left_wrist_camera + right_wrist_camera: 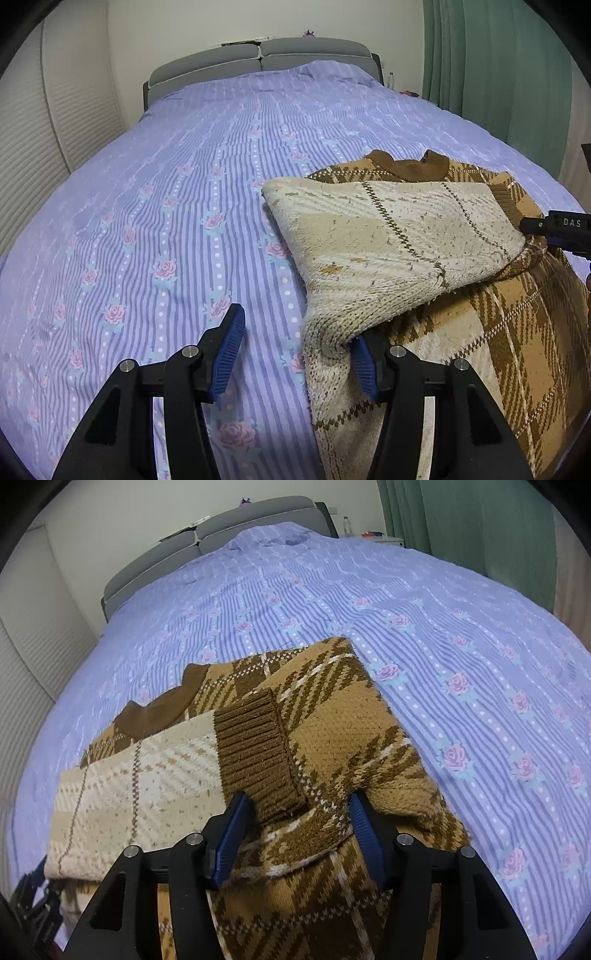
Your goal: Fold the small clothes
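Observation:
A brown and cream plaid knit sweater [424,258] lies on the bed, its left side folded over so the pale inner face [388,229] lies across the body. My left gripper [295,350] is open at the sweater's left edge; its right pad sits under a raised fold of knit, its left pad over bare sheet. In the right wrist view the sweater [332,720] fills the foreground. My right gripper [295,830] is open, its jaws either side of bunched sweater fabric just below the ribbed brown cuff [255,753]. The right gripper also shows at the right edge of the left wrist view [554,227].
The bed has a purple striped sheet with pink roses [166,221] and a grey padded headboard [258,59]. Green curtains [498,74] hang at the right. A bottle stands on a nightstand [346,525] beside the headboard. A white ribbed wall panel [29,147] runs along the left.

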